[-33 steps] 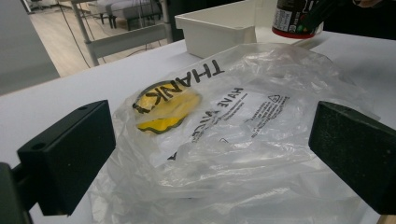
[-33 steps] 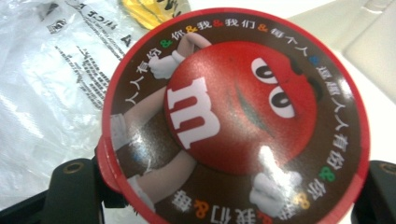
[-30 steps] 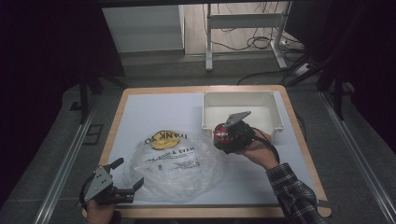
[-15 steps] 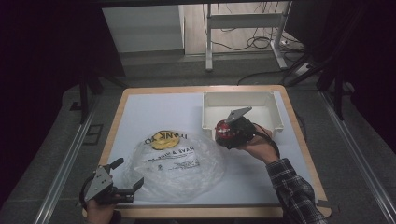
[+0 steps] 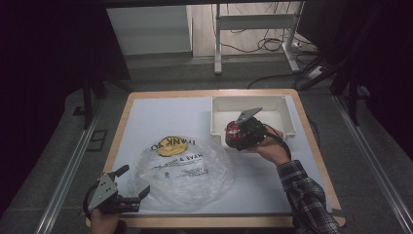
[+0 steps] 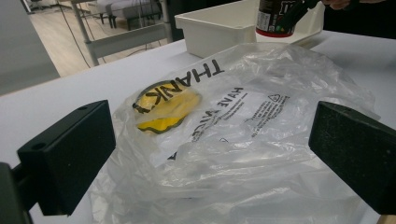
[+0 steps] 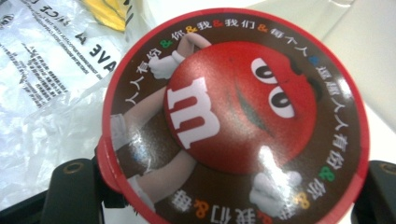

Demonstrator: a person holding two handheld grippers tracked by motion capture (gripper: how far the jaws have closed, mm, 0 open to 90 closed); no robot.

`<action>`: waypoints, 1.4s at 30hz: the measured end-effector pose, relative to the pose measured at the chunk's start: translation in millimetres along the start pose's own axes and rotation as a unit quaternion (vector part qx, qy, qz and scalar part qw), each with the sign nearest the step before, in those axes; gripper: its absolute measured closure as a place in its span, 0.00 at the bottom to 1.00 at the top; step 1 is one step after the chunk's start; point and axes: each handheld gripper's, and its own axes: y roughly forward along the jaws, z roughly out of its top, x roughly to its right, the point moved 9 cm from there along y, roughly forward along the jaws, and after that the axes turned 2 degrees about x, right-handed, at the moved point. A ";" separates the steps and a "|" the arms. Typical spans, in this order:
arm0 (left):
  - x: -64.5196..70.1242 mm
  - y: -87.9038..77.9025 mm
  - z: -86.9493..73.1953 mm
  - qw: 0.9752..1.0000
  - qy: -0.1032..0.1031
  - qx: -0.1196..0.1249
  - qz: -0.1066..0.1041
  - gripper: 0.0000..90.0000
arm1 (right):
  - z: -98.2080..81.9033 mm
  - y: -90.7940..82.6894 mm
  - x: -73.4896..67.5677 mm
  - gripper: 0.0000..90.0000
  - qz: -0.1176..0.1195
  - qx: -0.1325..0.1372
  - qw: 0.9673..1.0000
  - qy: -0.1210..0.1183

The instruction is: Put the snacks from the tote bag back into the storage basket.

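Observation:
A round brown candy can with a red lid [image 7: 233,116] sits between the jaws of my right gripper [image 7: 224,186], which is shut on it. In the high view the can [image 5: 233,132] hangs at the front wall of a white bin [image 5: 216,122], lid turned toward the bag. My left gripper [image 5: 134,180] rests at the table's near left corner, open, jaws on either side of the edge of a crumpled clear plastic bag [image 5: 187,168] without touching it. A yellow item [image 5: 170,145] lies inside the bag. In the left gripper view the bag [image 6: 243,121] lies between the wide jaws.
The white bin [image 6: 219,28] stands at the back right of the white-topped table [image 5: 160,114], whose edge is wooden. Beyond the table there are a dark floor, metal table legs and cables. A plaid sleeve [image 5: 304,192] reaches in from the lower right.
The right hand has carried the can a little away from the person, closer to the bin's front wall. The left gripper and the bag have stayed put.

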 end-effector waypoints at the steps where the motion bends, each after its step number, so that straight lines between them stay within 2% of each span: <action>1: 0.0 0.0 0.0 1.000 0.000 0.000 0.000 0.01 | 0.4 0.6 1.1 0.29 -0.001 -0.001 1.000 0.001; 10: -0.1 0.0 -0.2 1.000 0.000 0.000 0.000 0.01 | 6.1 5.2 9.8 0.29 -0.002 0.001 1.000 -0.005; 17: -0.6 -0.4 0.2 1.000 -0.001 0.002 0.001 0.01 | 7.5 10.5 17.3 0.29 -0.002 0.000 1.000 -0.001; 27: -1.4 -2.7 3.5 1.000 -0.009 0.017 0.001 0.01 | 6.4 21.5 26.7 0.29 0.000 -0.002 1.000 0.003; 42: -1.0 -3.1 3.7 1.000 -0.003 0.017 0.001 0.01 | 7.6 38.3 34.9 0.29 0.008 -0.006 1.000 -0.012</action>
